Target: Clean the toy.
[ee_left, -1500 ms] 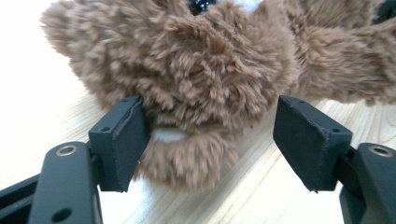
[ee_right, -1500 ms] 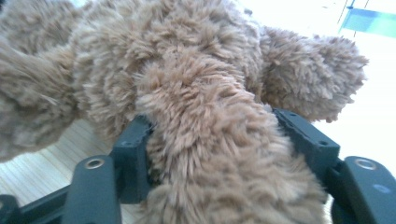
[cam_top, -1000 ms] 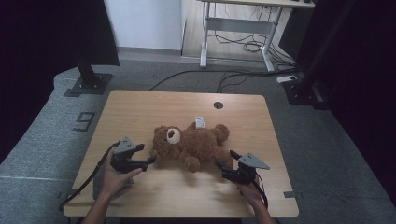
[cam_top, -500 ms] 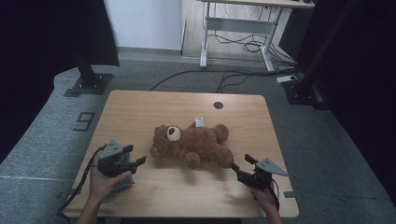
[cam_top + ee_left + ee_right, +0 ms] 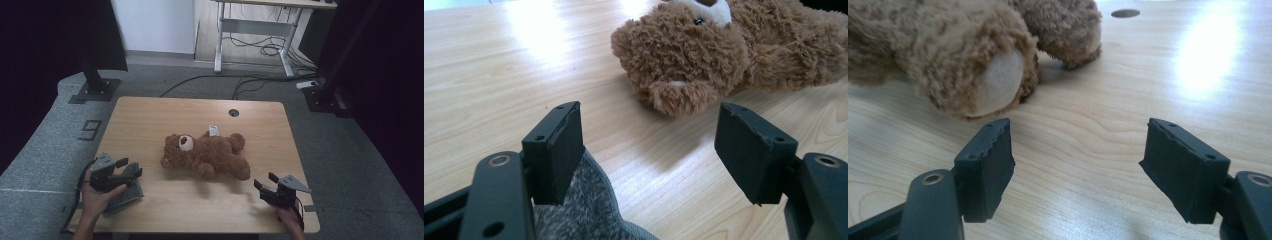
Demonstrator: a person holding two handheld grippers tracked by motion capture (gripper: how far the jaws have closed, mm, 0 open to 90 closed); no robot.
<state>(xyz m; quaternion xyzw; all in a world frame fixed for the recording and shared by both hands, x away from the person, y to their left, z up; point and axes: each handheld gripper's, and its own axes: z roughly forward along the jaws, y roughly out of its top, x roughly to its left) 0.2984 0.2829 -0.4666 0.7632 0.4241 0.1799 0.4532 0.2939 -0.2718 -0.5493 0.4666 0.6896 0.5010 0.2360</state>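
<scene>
- Both hands have pulled back from the teddy bear [image 5: 206, 154] toward the near edge of the table [image 5: 150, 115] since the earlier frames; before, they stood just beside the toy.
- Now the left gripper [image 5: 129, 169] is near the near left corner, over a grey knitted cloth [image 5: 122, 194]; its jaws are wide apart and empty.
- At the near right corner, the right gripper [image 5: 265, 182] also has spread jaws, holding nothing.
- Untouched, the bear lies on its side in the middle of the table.
- I judge the step as a retreat, maybe a pause; the next move probably needs a fresh reach to the bear or the cloth.
</scene>
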